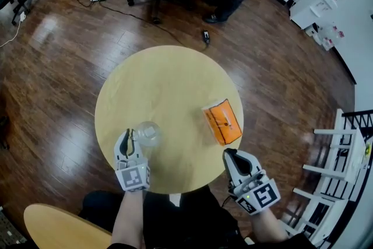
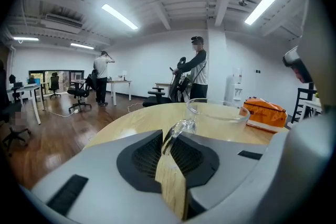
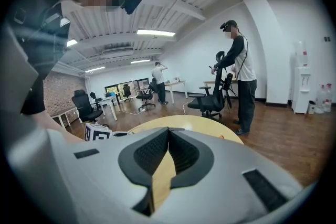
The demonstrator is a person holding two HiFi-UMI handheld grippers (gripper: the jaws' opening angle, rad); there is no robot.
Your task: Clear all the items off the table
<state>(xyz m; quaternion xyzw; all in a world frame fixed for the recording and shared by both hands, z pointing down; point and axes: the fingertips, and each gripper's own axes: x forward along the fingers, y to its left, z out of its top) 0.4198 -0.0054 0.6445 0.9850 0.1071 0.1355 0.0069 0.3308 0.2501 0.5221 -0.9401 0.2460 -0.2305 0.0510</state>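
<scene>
The glass cup [image 1: 148, 133] stands at the lower left of the round table [image 1: 169, 79], its handle pinched between the nearly closed jaws of the left gripper [image 1: 129, 138]. The orange packet [image 1: 222, 121] lies at the table's right, so I judge both items are yet to be cleared. The right gripper [image 1: 230, 155], at the lower right edge, is closed on nothing; the packet's print is unreadable.

Round table [image 1: 169, 84]: pale wood, matt, smooth. Clear glass cup [image 1: 148, 133]: glossy. Creased orange packet [image 1: 222, 121]: shiny plastic film. Dark wood floor [image 1: 52, 67]: polished, reflective.
</scene>
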